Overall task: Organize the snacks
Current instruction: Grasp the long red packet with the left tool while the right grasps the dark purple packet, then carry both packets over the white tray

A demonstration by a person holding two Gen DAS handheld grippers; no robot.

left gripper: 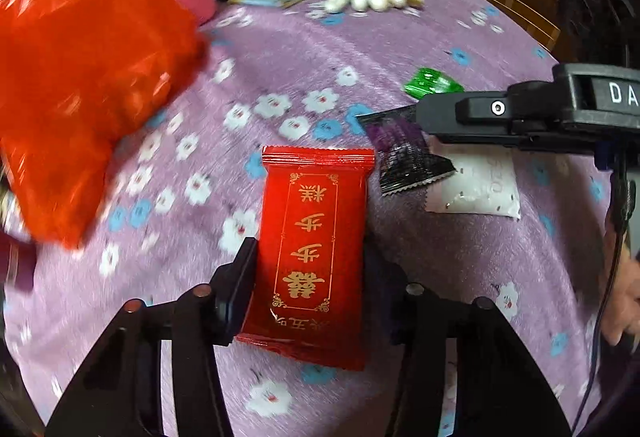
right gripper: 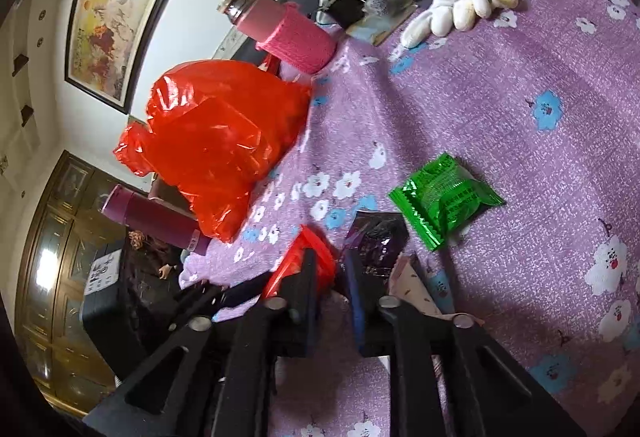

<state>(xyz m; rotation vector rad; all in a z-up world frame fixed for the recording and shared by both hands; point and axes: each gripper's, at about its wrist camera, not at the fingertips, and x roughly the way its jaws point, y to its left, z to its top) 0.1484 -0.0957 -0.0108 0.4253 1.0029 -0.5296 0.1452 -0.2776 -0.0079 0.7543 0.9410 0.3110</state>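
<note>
Snacks lie mid-counter by the red bag (left gripper: 88, 93). Your left tongs (left gripper: 310, 277) pinch the red packet (left gripper: 314, 237) by its edges; it could buckle and slip. Your right tongs (right gripper: 334, 277) stand apart, empty, crowding the dark packet (right gripper: 376, 241); green packet (right gripper: 444, 197) lies beyond.
</note>
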